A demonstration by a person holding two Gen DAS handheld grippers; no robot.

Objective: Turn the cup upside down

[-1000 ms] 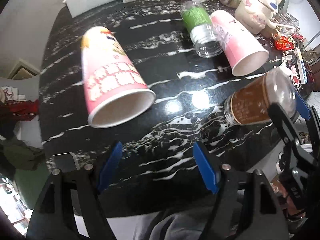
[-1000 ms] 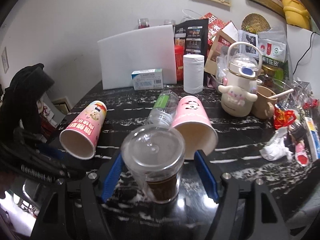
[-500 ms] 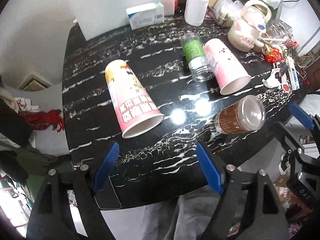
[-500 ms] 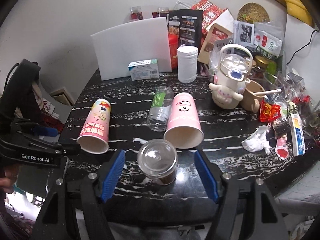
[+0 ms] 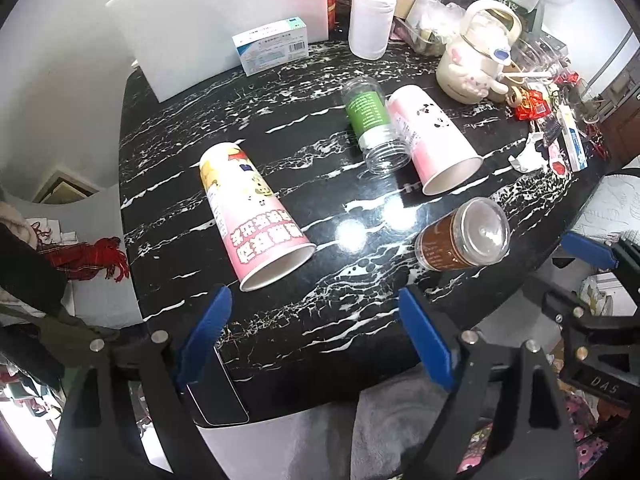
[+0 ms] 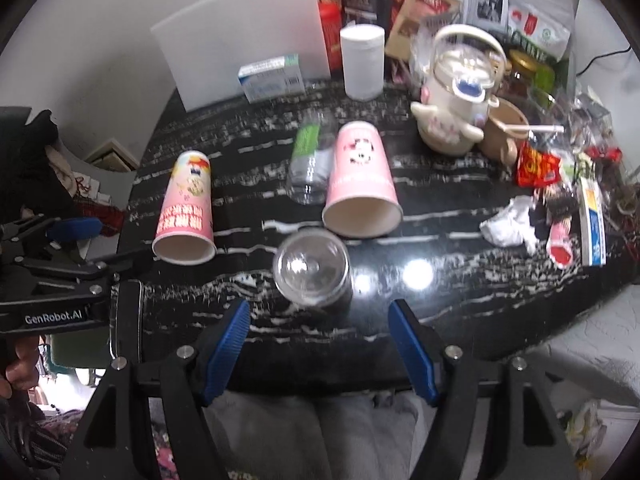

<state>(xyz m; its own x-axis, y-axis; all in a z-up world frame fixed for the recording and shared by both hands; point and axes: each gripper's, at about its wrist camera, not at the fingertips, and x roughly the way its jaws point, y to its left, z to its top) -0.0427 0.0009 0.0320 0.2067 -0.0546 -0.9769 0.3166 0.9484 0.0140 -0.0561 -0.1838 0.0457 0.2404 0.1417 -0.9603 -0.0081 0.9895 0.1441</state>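
Note:
A clear plastic cup with a brown label (image 5: 462, 238) (image 6: 312, 274) stands on the black marble table (image 5: 280, 344) near its front edge, its clear flat end facing up. A pink paper cup with characters (image 5: 252, 216) (image 6: 186, 210) lies on its side at the left. A pink panda cup (image 5: 432, 140) (image 6: 362, 182) lies on its side beside a clear bottle with a green label (image 5: 370, 124) (image 6: 310, 162). My left gripper (image 5: 316, 332) is open and empty above the front edge. My right gripper (image 6: 320, 346) is open and empty, just in front of the clear cup.
A white board (image 5: 224, 20), a small box (image 5: 272, 44), a white canister (image 5: 370, 20), a cream kettle (image 5: 476, 64), packets and wrappers (image 6: 536, 168) crowd the back and right of the table. A phone (image 5: 216, 392) lies at the front left edge.
Both grippers have pulled back and up from the table. The right gripper has let go of the clear cup, which now stands on the table.

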